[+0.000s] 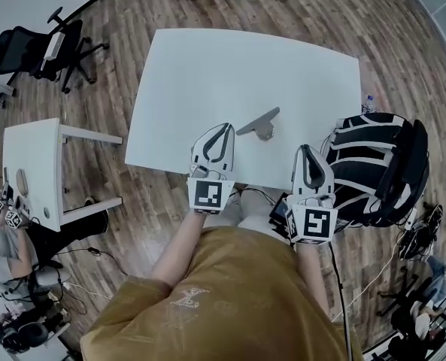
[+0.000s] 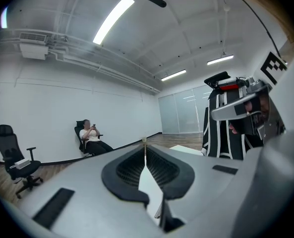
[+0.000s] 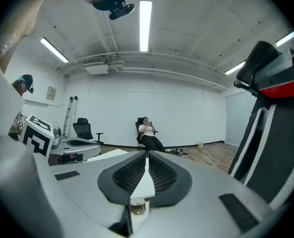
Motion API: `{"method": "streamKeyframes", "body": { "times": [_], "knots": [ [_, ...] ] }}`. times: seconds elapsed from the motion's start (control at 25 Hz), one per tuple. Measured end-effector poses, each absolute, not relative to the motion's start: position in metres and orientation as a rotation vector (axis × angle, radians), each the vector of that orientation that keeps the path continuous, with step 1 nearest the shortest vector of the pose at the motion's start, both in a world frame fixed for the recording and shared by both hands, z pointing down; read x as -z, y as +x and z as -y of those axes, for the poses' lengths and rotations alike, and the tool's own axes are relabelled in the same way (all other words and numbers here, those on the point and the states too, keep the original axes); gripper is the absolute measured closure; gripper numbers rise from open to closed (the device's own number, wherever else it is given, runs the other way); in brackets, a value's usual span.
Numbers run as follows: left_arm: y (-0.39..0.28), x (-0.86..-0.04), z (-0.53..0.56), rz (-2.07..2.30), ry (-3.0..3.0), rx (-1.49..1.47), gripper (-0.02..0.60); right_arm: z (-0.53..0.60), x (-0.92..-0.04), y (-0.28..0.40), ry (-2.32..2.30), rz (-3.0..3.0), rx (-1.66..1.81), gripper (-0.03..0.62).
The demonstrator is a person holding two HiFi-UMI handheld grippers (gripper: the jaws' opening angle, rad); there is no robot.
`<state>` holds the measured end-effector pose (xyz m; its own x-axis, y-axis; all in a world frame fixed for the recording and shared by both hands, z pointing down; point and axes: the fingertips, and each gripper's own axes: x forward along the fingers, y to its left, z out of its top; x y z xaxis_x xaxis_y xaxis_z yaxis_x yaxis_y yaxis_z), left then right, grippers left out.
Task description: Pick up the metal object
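Observation:
The metal object (image 1: 259, 123), a grey angled bracket, lies on the white table (image 1: 207, 74) near its front edge. My left gripper (image 1: 225, 126) hovers just left of the bracket, apart from it, jaws shut with nothing between them. My right gripper (image 1: 304, 149) is at the table's front right edge, to the right of and nearer than the bracket, also shut and empty. In the left gripper view the left gripper (image 2: 145, 143) points out level across the room, tips together. In the right gripper view the right gripper (image 3: 147, 153) does the same. Neither gripper view shows the bracket clearly.
A black-and-white striped bag (image 1: 373, 168) sits at the table's right side with a small bottle (image 1: 368, 102) behind it. A smaller white table (image 1: 31, 171) and a black office chair (image 1: 38, 47) stand to the left. A seated person (image 3: 147, 133) is at the far wall.

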<state>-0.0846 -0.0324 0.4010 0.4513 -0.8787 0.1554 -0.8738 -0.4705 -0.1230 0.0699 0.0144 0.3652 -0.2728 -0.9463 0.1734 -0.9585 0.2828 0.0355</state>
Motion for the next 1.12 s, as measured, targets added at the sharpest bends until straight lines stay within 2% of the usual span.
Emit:
{"method": "streamKeyframes", "body": {
  "times": [0.64, 0.92, 1.12],
  "knots": [
    [-0.035, -0.478, 0.060, -1.433, -2.758, 0.591, 0.568, 0.027, -0.395, 0.087, 1.728, 2.391, -0.200, 0.582],
    [-0.034, -0.495, 0.067, -1.446, -2.775, 0.632, 0.566, 0.039, -0.443, 0.082, 1.650, 2.392, -0.422, 0.580],
    [-0.040, -0.506, 0.071, -1.470, -2.787, 0.663, 0.566, 0.048, -0.474, 0.066, 1.579, 2.452, -0.705, 0.580]
  ]
}}
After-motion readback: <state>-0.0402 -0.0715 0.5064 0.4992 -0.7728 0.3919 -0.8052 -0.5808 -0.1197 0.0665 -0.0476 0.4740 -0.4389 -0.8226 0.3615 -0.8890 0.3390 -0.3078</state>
